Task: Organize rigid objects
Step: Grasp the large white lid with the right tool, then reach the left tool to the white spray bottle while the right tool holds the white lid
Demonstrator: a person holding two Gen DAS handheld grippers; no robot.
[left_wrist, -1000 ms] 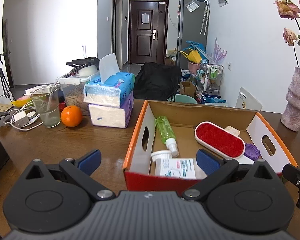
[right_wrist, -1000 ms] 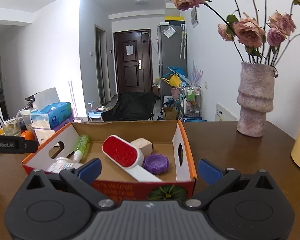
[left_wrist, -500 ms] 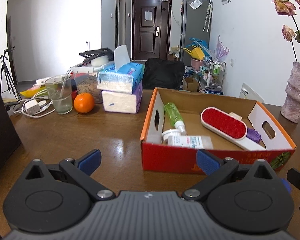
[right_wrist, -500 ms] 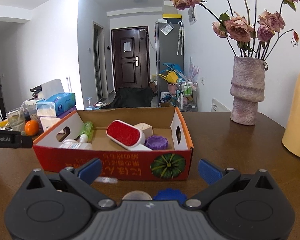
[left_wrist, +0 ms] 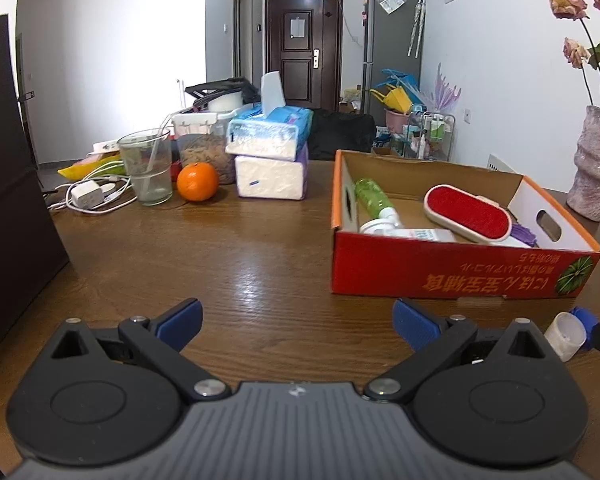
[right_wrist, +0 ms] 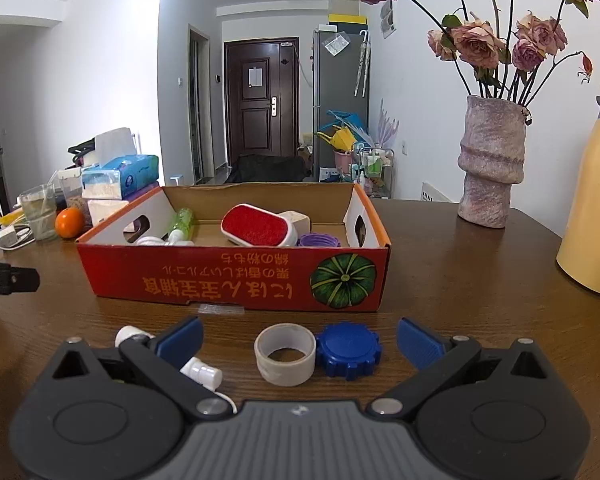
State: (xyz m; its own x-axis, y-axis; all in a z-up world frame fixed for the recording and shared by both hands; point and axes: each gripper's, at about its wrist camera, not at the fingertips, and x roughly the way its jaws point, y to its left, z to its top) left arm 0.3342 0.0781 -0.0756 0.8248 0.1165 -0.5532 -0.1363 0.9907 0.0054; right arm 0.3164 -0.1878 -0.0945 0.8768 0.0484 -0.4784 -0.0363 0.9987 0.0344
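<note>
Table of dark wood carried everything. Cardboard box, red-fronted, sat at 12 o'clock from the right gripper and at about 1 o'clock from the left gripper, open top up, likely serving as the collecting bin. Inside lay a red lint brush, a green bottle on its side, a purple lid and a pale block behind the brush, none sorted into any order I could see.

Items still outside the box: a grey tape ring and a blue cap, touching, on the table just short of the box front, between the right claw's fingers, tape ring near 12, cap toward 1. A small white bottle lay at 10 o'clock, partly under the left finger. Right claw was spread wide, gripping nothing, placed, I judge, to take the tape ring or the cap. Left claw was also wide and empty over bare wood.

Left wrist view showed the glass, orange and tissue packs at 11 o'clock clearly, but only the edge of the tape ring at 3 o'clock. Right wrist view alone showed the white bottle, the whole vase at 2 and a yellow flask at 3.
</note>
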